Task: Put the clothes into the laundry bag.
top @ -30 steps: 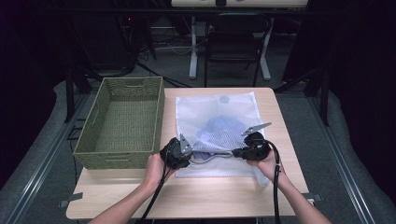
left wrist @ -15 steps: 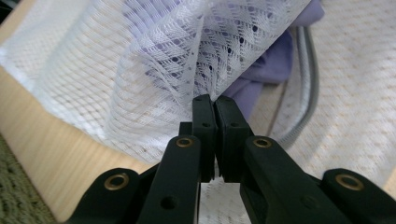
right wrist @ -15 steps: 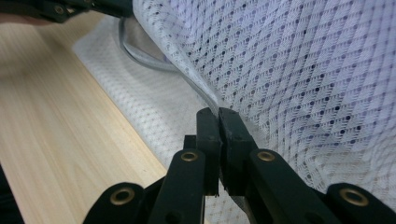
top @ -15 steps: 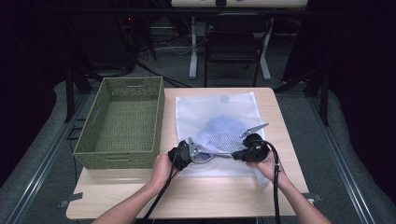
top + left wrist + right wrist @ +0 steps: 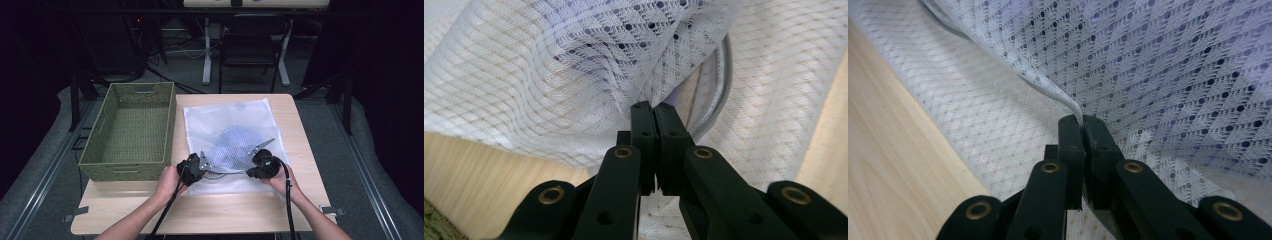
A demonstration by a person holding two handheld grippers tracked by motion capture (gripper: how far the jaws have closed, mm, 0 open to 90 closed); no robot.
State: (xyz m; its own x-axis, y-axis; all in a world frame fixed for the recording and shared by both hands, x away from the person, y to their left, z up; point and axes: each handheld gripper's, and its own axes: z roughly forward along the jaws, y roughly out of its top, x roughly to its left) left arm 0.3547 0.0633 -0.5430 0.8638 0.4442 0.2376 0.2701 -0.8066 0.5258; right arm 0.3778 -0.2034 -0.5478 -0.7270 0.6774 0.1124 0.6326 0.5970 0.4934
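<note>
A white mesh bag (image 5: 235,117) lies flat on the wooden table (image 5: 235,212) with a bluish garment (image 5: 235,145) inside it. My left gripper (image 5: 211,173) is at the bag's near edge, left of the middle. In the left gripper view its jaws (image 5: 655,107) are shut on a fold of the mesh (image 5: 549,75) beside the grey zipper edge (image 5: 724,85). My right gripper (image 5: 248,173) faces it from the right. In the right gripper view it (image 5: 1082,120) is shut on the mesh (image 5: 1173,65) right at the zipper edge (image 5: 1048,90).
A green woven basket (image 5: 170,125) stands empty on the table's left side, touching the bag's left border. Bare wood (image 5: 888,165) runs along the near edge in front of the bag. A chair and cables stand on the floor beyond the table.
The left gripper has shifted slightly right onto the bag's near edge. The right gripper has sunk a little toward the table, still on the mesh.
</note>
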